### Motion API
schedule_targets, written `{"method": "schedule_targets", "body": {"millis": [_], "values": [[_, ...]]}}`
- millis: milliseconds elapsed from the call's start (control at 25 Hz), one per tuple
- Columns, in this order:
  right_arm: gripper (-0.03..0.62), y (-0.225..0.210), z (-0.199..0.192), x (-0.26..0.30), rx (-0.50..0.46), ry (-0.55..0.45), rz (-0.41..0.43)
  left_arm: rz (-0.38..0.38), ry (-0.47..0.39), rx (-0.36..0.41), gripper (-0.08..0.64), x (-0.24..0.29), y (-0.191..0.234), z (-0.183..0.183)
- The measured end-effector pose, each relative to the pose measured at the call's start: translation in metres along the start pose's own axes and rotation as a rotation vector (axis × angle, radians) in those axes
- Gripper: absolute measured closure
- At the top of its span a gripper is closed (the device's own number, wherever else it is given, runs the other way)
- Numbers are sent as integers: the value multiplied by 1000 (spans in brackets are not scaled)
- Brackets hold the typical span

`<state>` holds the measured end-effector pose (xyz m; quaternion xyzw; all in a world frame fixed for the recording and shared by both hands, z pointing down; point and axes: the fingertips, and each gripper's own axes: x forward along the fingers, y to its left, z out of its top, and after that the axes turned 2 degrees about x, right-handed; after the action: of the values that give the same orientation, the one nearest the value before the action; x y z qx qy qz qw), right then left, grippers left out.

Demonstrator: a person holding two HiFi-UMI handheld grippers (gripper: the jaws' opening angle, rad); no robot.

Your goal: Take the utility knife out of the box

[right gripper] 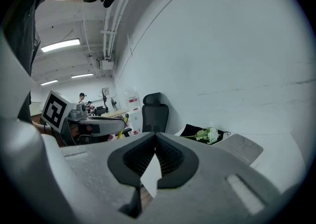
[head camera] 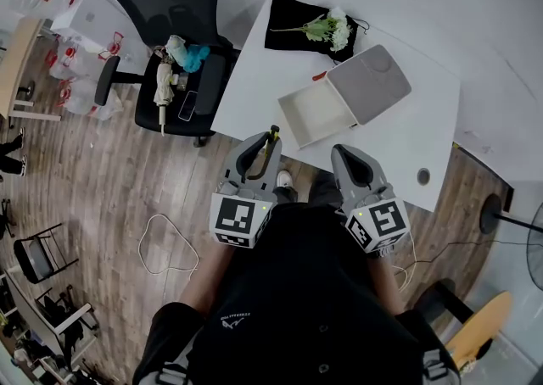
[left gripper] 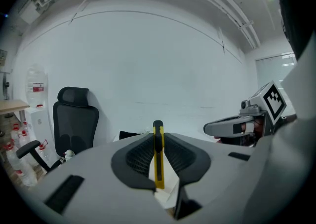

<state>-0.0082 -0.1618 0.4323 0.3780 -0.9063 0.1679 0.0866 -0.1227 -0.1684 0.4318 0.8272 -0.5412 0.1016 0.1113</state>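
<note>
- White desk top (head camera: 407,133) over wood-plank floor; the open box (head camera: 318,112), a white tray with a hinged grey lid, sits at 12 o'clock from both grippers. Tray looks empty from the head view.
- Left gripper (head camera: 270,139): jaws part-closed and clamped on the yellow utility knife with black slider (left gripper: 158,156). It is held edge-up with its flat sides against the pads, so it shouldn't twist.
- Knife tip pokes past the jaw tips toward 12 o'clock. Knife is clear of the box, at about 7 o'clock from the tray – my read is that extraction is done.
- Right gripper (head camera: 341,153): jaws together, nothing in them. It is parked at the left gripper's 3 o'clock, probably just kept out of the way.
- Black cloth with white flowers (head camera: 293,19) lies at the box's 11 o'clock and isn't involved.
</note>
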Motion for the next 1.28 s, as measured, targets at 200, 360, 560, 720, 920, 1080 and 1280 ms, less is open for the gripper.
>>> {"method": "schedule_targets", "body": {"millis": [200, 360, 560, 720, 920, 1080, 1280], "values": [[588, 4, 2, -5, -8, -6, 8, 15, -14, -4, 497, -6, -1, -1], [589, 2, 4, -7, -14, -13, 9, 19, -35, -2, 497, -5, -2, 5], [588, -1, 14, -11, -37, -37, 6, 22, -61, 1, 497, -5, -3, 14], [589, -4, 33, -15, -77, -65, 3, 20, -102, 10, 497, -4, -3, 34], [588, -9, 59, -22, -123, -111, -9, 14, -152, 32, 497, -1, -2, 58], [588, -13, 77, -26, -140, -149, -26, -4, -186, 50, 497, 1, -4, 77], [589, -14, 101, -34, -180, -194, -37, -22, -233, 87, 497, 0, -8, 103]]}}
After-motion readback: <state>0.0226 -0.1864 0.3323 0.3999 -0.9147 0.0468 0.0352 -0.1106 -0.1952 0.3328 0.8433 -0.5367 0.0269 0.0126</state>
